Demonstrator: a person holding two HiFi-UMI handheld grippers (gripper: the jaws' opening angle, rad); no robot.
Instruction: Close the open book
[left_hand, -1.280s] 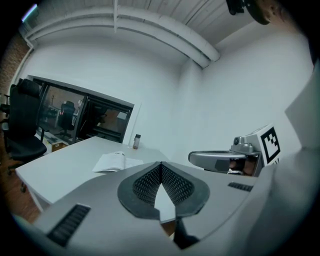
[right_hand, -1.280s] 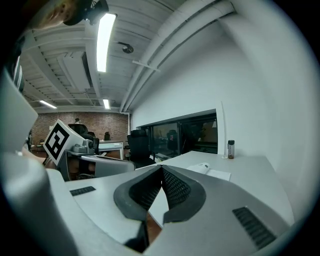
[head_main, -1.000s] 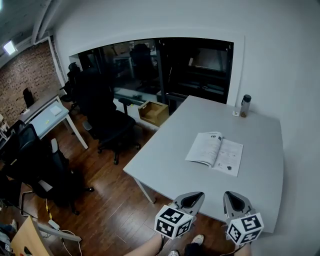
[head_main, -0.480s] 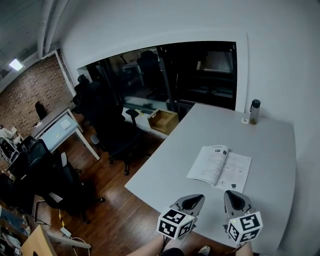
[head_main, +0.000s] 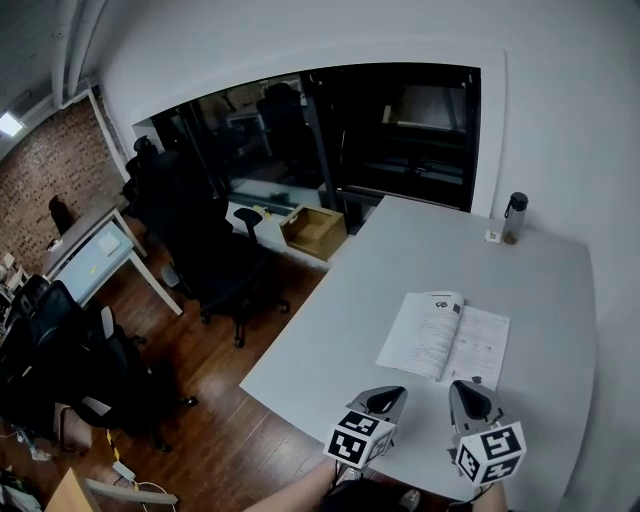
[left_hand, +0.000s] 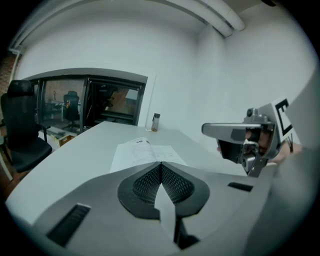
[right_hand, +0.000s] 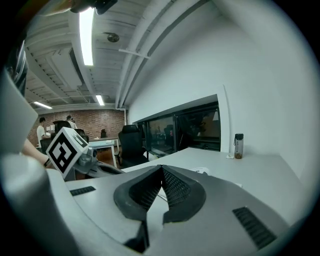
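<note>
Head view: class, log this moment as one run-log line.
book: open, flat on table | left claw: shut, empty | right claw: shut, empty | closing: not begun

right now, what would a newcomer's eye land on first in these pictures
First the open book, white pages lying flat on the otherwise nearly bare grey table. Just below it in the head view, at the bottom edge, the left gripper and right gripper carry black-and-white marker cubes, both shut and empty. A bottle stands alone at the table's far corner by the wall.
</note>
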